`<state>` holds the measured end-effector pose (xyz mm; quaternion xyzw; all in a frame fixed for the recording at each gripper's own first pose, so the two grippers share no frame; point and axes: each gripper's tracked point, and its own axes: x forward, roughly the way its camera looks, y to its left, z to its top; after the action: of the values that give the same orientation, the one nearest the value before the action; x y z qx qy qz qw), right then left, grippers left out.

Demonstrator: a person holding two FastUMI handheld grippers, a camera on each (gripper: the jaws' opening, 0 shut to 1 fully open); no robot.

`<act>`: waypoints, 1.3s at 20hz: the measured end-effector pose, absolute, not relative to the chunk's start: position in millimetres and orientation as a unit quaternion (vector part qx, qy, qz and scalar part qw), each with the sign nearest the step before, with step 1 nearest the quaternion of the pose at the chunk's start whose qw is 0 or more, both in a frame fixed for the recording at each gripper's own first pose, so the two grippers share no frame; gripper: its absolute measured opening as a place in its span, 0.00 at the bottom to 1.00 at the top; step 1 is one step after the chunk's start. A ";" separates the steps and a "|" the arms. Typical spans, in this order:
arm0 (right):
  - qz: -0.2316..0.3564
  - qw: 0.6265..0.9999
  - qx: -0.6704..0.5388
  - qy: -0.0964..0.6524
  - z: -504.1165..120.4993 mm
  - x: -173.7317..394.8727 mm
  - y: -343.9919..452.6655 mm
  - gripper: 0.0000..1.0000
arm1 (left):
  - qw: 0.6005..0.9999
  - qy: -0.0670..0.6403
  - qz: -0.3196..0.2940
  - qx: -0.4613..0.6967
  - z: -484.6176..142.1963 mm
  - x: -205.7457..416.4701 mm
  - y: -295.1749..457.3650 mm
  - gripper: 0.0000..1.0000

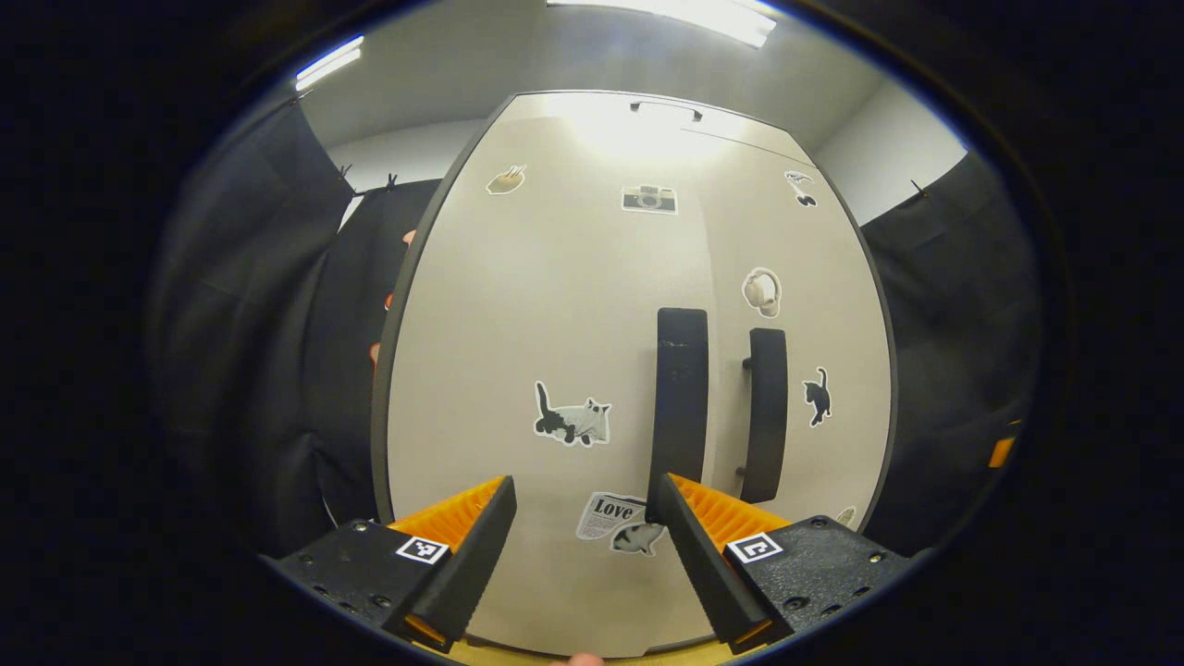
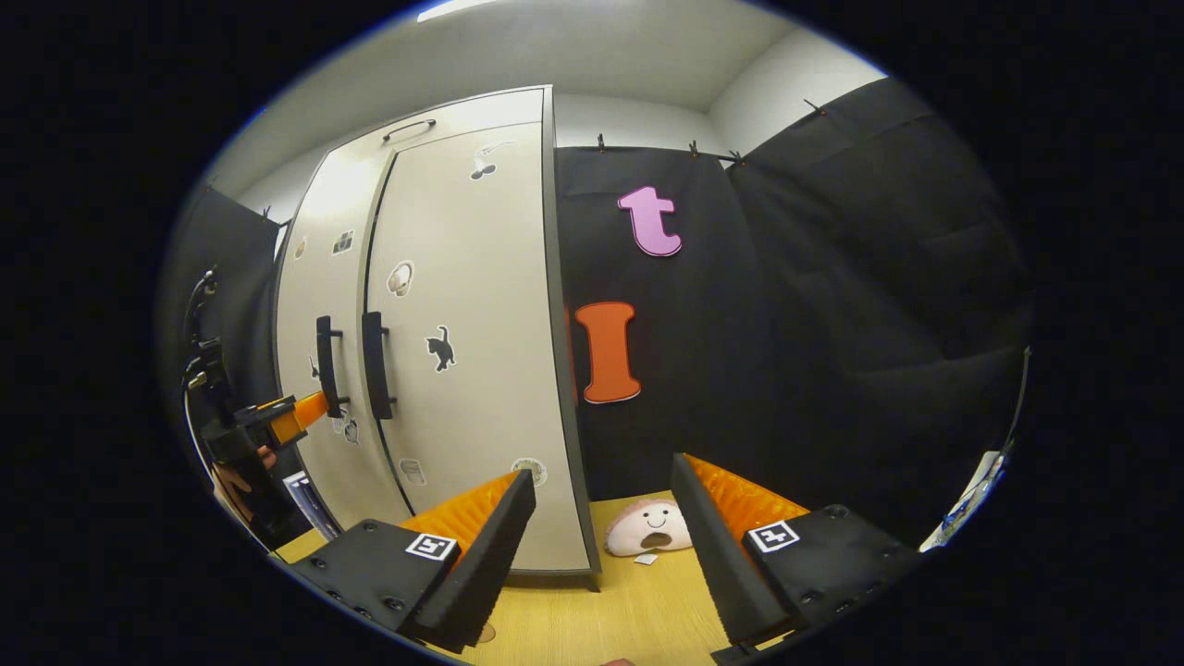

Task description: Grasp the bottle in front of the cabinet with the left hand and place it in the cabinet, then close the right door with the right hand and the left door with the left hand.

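1. The left gripper [image 1: 581,518] has its jaws apart and holds nothing; they point straight at the face of the left door [image 1: 527,351], very near it, with the right-hand jaw tip overlapping the foot of the left handle [image 1: 682,407].
2. The right gripper [image 2: 601,527] also has its jaws apart and empty. It hangs back from the cabinet [image 2: 435,305], over the wooden tabletop [image 2: 647,601], aimed past the cabinet's right edge.
3. In the right gripper view the left gripper [image 2: 310,409] shows farther off, up against the door beside the handles.
4. Both doors look shut: the right door [image 1: 823,305] sits flush beside the left, and the two dark handles, left and right handle [image 1: 766,416], stand side by side.
5. I cannot see the bottle; judging by the shut doors, it is probably inside the cabinet.
6. So the task looks nearly or fully done; at most a last press on the left door remains.
7. A small pink plush face [image 2: 649,529] lies on the tabletop by the cabinet's right corner, apart from both grippers.
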<state>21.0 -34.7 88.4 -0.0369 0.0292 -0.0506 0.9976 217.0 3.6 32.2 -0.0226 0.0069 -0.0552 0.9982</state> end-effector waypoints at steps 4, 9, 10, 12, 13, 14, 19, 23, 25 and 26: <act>-0.043 0.998 -0.041 0.028 91.0 4.7 -30.5 0.98 | 0.998 0.007 -0.052 -0.023 30.5 220.6 2.0 0.94; -0.020 0.998 -0.044 0.029 91.3 1.8 -17.6 0.98 | 0.997 0.007 -0.056 -0.055 41.4 194.1 -1.1 0.94; -0.016 0.998 -0.044 0.029 90.6 2.5 -15.4 0.98 | 0.997 0.009 -0.056 -0.052 43.0 184.5 -0.4 0.94; -0.003 0.999 -0.043 0.031 88.5 2.6 -9.9 0.98 | 0.997 0.011 -0.054 -0.049 48.3 163.7 2.2 0.94; 0.003 0.999 -0.042 0.032 87.5 1.7 -7.4 0.98 | 0.997 0.011 -0.053 -0.050 50.5 153.2 3.9 0.94; 0.008 0.999 -0.042 0.031 87.1 2.7 -5.6 0.98 | 0.997 0.012 -0.051 -0.050 51.5 141.5 5.9 0.94; 0.036 0.998 -0.050 0.024 84.1 -1.9 6.8 0.98 | 0.999 0.016 -0.025 -0.039 49.3 87.2 21.1 0.94; 0.058 0.997 -0.051 0.026 76.0 -6.8 18.4 0.98 | 0.999 0.016 -0.007 -0.034 43.2 52.0 28.4 0.94; 0.066 0.996 -0.049 0.024 72.7 -8.3 23.9 0.98 | 0.999 0.021 -0.002 -0.037 36.9 37.0 28.7 0.94; 0.066 0.996 -0.049 0.023 70.1 -9.8 25.2 0.98 | 0.999 0.022 0.000 -0.039 34.0 31.8 28.4 0.94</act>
<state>-9.8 25.2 70.1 -0.0491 0.0228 0.0665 0.9963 31.8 28.4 34.0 -0.0391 0.0221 0.0002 0.9990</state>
